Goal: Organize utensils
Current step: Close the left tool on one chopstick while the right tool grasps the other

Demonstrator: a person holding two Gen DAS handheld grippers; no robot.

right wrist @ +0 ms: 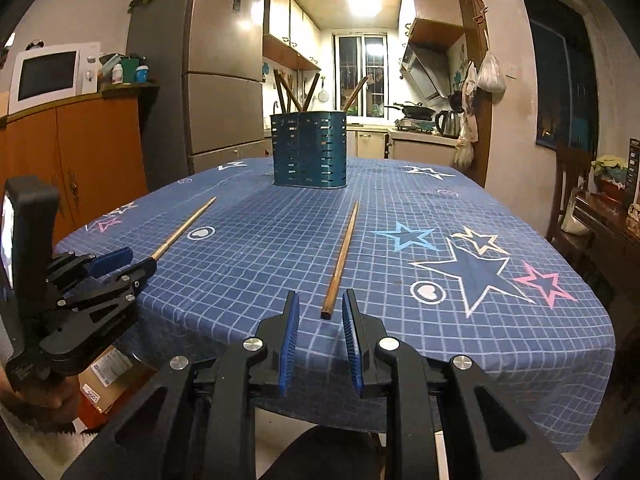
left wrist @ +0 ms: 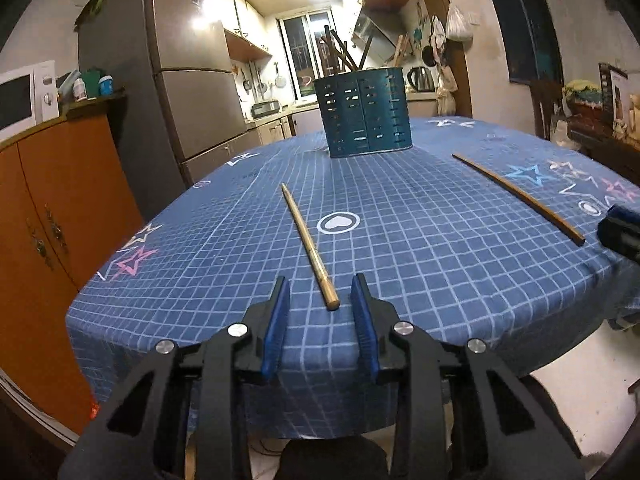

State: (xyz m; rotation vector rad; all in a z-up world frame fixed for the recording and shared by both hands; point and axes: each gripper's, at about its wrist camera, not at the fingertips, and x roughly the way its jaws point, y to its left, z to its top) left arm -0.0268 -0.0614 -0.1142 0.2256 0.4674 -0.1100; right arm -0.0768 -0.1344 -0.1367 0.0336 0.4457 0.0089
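A teal slotted utensil holder (left wrist: pixel 364 114) (right wrist: pixel 309 150) stands at the far middle of the table and holds several dark chopsticks. A pale chopstick (left wrist: pixel 306 236) (right wrist: pixel 184 226) lies on the cloth with its near end between the fingers of my left gripper (left wrist: pixel 320 288) (right wrist: pixel 134 264). That gripper is open, and its blue pads stand clear of the stick on both sides. A darker chopstick (right wrist: pixel 342 258) (left wrist: pixel 516 196) lies to the right, its near end between the pads of my right gripper (right wrist: pixel 320 296) (left wrist: pixel 620 232). This gripper is also open, and its pads are not touching the stick.
The table (left wrist: pixel 440 264) (right wrist: pixel 500 340) wears a blue checked cloth with stars, and its near edge drops off just under both grippers. An orange cabinet (left wrist: pixel 52 208) with a microwave (right wrist: pixel 48 72) stands to the left, a fridge (left wrist: pixel 188 80) behind it. A hand (right wrist: pixel 40 398) holds the left gripper.
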